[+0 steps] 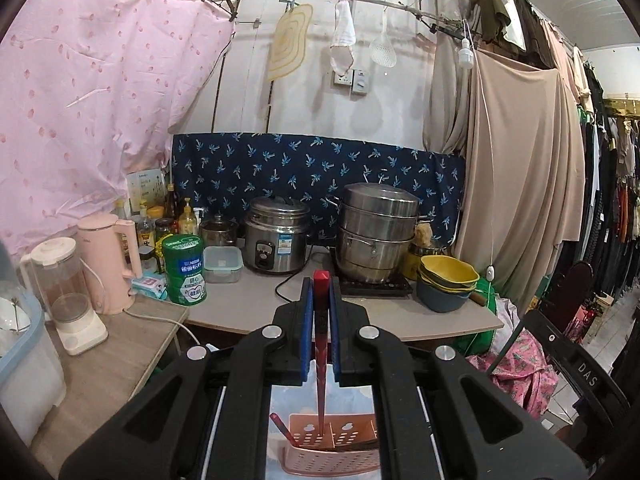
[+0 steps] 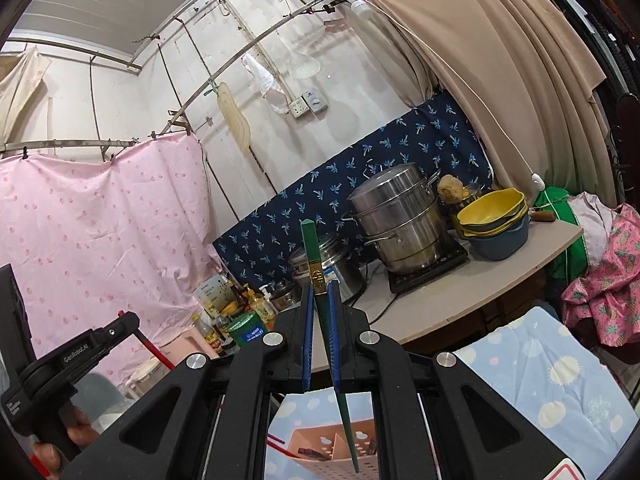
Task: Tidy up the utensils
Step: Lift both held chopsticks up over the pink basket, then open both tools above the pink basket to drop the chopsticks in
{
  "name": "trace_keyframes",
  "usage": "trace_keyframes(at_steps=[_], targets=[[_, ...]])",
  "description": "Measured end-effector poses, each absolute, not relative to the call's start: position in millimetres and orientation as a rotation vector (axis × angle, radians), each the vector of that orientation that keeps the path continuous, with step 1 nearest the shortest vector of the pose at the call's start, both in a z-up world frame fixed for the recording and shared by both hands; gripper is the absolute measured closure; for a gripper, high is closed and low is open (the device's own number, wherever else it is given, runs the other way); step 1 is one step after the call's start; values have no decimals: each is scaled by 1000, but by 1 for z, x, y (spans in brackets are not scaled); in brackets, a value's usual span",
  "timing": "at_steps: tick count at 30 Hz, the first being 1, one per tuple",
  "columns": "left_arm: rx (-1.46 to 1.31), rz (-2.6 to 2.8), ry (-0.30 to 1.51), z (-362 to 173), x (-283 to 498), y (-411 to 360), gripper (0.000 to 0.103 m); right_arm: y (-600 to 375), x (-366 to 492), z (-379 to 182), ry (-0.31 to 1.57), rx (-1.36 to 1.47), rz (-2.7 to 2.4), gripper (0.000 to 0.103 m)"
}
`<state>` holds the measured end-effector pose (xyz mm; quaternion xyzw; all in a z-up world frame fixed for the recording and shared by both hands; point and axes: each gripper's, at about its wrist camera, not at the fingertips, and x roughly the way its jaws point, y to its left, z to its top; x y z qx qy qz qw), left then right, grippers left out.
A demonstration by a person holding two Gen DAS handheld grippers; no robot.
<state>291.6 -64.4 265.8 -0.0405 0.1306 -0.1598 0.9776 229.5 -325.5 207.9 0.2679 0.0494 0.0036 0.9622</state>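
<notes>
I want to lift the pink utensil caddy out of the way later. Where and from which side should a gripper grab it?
Probably the top rim of the pink utensil caddy's perforated front wall, from straight above. The wall is thin and upright, so it fits between two fingers. Avoid the compartment where the red chopstick, held by the left gripper, enters.

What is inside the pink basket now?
The pink basket has divided compartments. A red chopstick, held by the left tongs, has its tip in one; another red stick leans at its left end. The bottom is hidden.
</notes>
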Motion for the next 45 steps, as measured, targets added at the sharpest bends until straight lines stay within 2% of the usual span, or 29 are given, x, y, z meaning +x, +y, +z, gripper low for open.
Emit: trace_keyframes(at_steps=[7, 13, 26, 28, 30, 31, 36, 41, 43, 45], targets=[[-73, -324, 302, 243, 315, -70, 96, -317, 271, 197, 126, 533, 15, 96], [-77, -323, 351, 218, 331, -69, 96, -303, 294, 161, 216, 515, 20, 96], [-80, -341, 458, 177, 331, -73, 95, -287, 285, 102, 391, 500, 24, 95], [-76, -339, 454, 177, 328, -75, 92, -286, 282, 100, 396, 503, 19, 88], [-77, -333, 448, 178, 324, -75, 69, -286, 279, 100, 397, 505, 14, 83], [-80, -331, 442, 179, 322, -74, 65, -286, 278, 101, 397, 507, 14, 81], [-79, -325, 440, 182, 313, -73, 62, -285, 264, 105, 379, 507, 8, 71], [-72, -330, 457, 180, 302, -72, 62, -284, 256, 107, 380, 511, 13, 71], [-67, -328, 470, 177, 296, -71, 58, -282, 250, 108, 382, 508, 14, 70], [-63, -326, 478, 174, 288, -71, 48, -279, 243, 108, 387, 502, 17, 67]])
